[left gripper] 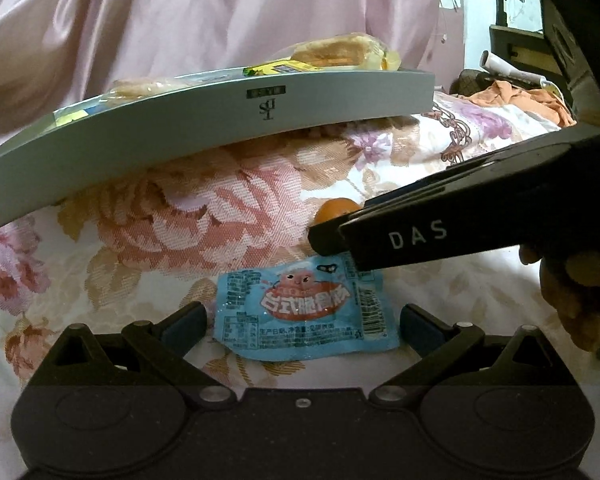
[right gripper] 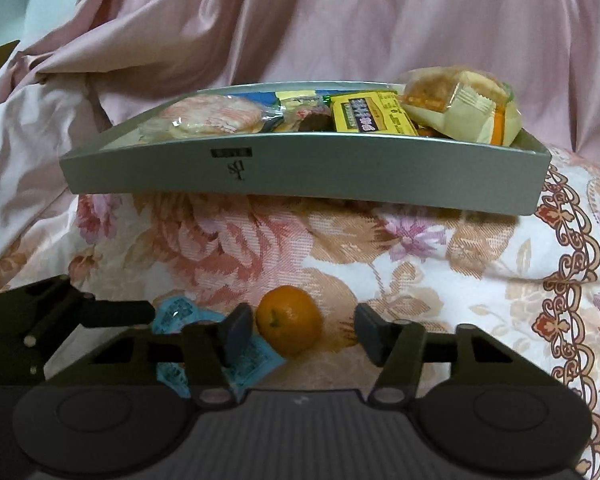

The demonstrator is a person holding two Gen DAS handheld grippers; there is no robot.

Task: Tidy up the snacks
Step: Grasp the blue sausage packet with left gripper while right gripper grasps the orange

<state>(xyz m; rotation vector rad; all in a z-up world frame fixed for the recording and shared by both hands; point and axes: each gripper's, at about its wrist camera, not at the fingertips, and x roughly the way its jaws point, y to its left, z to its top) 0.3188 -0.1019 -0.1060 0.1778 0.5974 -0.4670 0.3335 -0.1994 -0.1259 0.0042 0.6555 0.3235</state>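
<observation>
A blue snack packet (left gripper: 304,312) lies flat on the floral bedspread, between the open fingers of my left gripper (left gripper: 302,326). A small orange (right gripper: 290,320) sits on the bedspread between the open fingers of my right gripper (right gripper: 298,332); it shows partly behind the right gripper in the left wrist view (left gripper: 334,209). The blue packet (right gripper: 244,354) also lies under the right gripper's left finger. A grey tray (right gripper: 300,172) farther back holds several wrapped snacks; it also shows in the left wrist view (left gripper: 204,132).
The floral bedspread (right gripper: 440,272) is soft and uneven. A pink quilt (right gripper: 340,20) is bunched up behind the tray. Orange cloth and clutter (left gripper: 516,94) lie at the far right. My right gripper's body (left gripper: 460,216) crosses the left wrist view.
</observation>
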